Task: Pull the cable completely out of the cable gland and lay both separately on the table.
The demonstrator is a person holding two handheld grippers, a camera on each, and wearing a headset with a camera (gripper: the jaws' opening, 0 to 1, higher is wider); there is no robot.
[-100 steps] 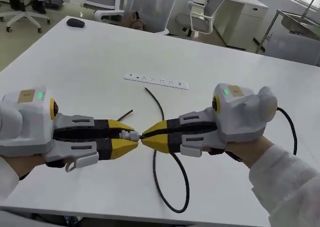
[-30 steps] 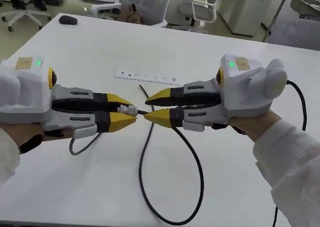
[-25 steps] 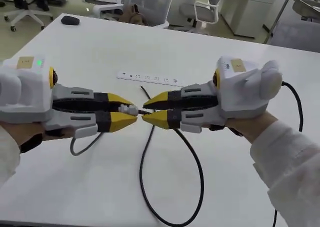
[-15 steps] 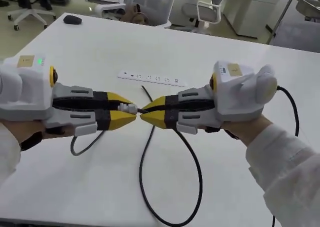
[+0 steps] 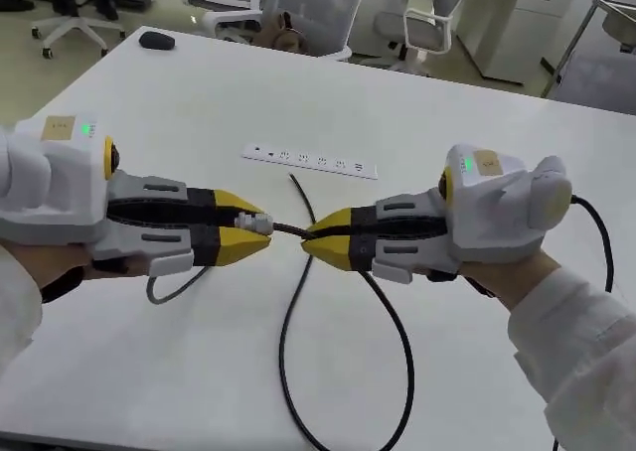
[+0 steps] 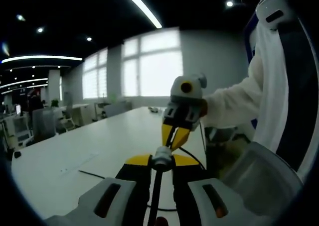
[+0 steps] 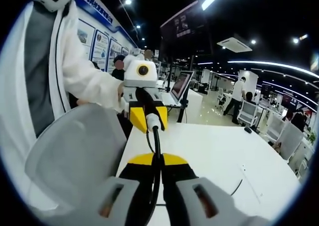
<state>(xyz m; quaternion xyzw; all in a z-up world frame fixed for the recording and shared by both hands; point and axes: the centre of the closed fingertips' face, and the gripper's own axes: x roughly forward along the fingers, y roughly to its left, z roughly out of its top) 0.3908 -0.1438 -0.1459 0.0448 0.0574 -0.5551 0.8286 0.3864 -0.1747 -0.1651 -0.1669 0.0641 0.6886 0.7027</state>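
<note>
Head view: power strip (image 5: 310, 161) beyond cable (image 5: 288, 230)

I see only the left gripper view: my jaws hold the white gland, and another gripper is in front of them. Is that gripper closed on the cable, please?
Observer: Yes. The right gripper view shows the right gripper shut on the cable, which runs between its jaws to the gland.
Operator: Where does the cable go behind that gripper?
Observer: In the head view it lies in a long loop on the table, curving toward the near edge.
Operator: Is it out of the gland already?
Observer: Not yet. The head view shows a loop of it hanging below the left gripper.
</note>
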